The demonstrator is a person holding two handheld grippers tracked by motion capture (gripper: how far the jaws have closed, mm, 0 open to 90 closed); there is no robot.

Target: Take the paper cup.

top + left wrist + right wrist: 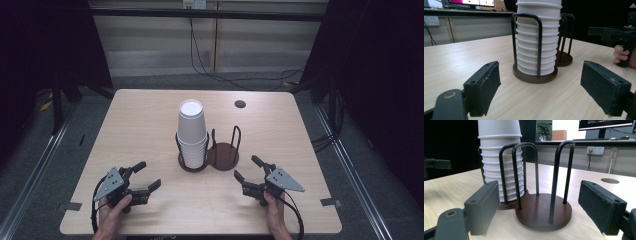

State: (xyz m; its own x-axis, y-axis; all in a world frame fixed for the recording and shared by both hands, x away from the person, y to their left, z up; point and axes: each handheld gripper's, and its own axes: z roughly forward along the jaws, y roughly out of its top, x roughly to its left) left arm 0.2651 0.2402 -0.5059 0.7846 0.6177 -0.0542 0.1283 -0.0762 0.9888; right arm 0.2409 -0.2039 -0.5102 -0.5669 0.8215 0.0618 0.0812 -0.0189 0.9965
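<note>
Paper cups [192,131], stacked white in the left ring of a dark two-ring wire holder [223,156] at mid-table; right ring empty. Left gripper [148,177] and right gripper [247,169] near the front edge, jaws spread wide, pinching nothing. From the gripper views: monitors and a wall socket [595,150] behind. Pale wood table [145,115], round cable hole [240,104], dark curtains either side.

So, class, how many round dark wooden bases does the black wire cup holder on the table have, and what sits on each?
2. The left round dark wooden base holds the stack of white paper cups; the right round dark wooden base, joined beside it, holds nothing.
</note>
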